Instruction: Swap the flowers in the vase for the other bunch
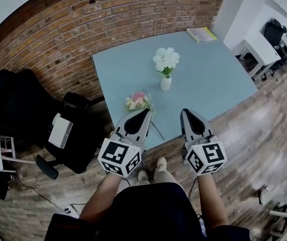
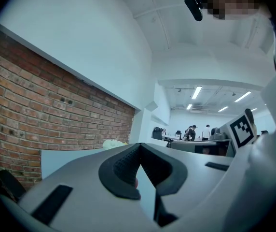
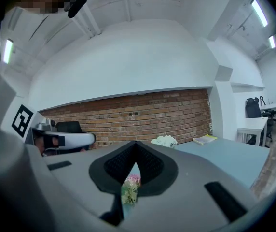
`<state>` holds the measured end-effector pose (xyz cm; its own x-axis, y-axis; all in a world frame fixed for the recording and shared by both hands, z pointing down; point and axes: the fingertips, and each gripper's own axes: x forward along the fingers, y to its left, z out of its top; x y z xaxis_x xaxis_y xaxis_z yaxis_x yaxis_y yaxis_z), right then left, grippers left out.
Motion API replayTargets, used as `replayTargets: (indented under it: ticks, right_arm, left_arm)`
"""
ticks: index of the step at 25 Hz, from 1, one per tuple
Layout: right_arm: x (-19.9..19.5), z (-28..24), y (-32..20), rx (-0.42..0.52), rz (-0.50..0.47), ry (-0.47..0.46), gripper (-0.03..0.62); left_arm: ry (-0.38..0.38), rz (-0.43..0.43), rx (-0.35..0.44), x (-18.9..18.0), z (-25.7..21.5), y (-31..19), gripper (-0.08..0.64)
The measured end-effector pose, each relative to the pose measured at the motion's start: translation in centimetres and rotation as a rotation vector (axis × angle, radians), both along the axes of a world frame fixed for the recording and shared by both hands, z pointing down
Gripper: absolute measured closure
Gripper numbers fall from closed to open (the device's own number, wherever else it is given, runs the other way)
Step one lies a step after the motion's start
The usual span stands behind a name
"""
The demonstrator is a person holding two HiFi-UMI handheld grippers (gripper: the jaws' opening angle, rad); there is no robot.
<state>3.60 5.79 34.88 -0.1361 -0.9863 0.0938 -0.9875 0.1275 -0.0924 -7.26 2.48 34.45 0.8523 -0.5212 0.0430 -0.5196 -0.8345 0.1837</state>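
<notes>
Closed, empty: left tongs (image 1: pixel 145 112), right tongs (image 1: pixel 185 112); pink bunch (image 1: pixel 138 100) near left tip; white flowers (image 1: pixel 166 59) in vase (image 1: pixel 166 83).

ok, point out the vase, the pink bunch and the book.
vase (image 1: pixel 166 83), head view, middle of white body.
pink bunch (image 1: pixel 138 100), head view, on the blooms.
book (image 1: pixel 201 33), head view, on its cover.

I see white flowers (image 1: pixel 166 59) in the vase (image 1: pixel 166 83), pink bunch (image 1: pixel 138 101) lying loose.
The small white vase stands upright mid-table (image 1: pixel 208 79); the pink-and-cream bunch lies on its side near my edge, apart from the vase, to its left.
</notes>
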Motion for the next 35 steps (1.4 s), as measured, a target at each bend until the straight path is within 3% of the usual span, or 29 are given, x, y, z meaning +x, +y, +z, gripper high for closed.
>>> replayTargets:
  ticks: [16, 35]
  right_arm:
    - [6.4, 0.8, -7.6, -0.001, -0.118, -0.006, 0.580]
    - [9.7, 3.5, -15.4, -0.052, -0.249, -0.001, 0.580]
  left_arm:
    - [-0.029, -0.100, -0.008, 6.7, 1.0, -5.8, 0.558]
    - [-0.062, -0.254, -0.032, 9.1, 2.2, -11.6, 0.558]
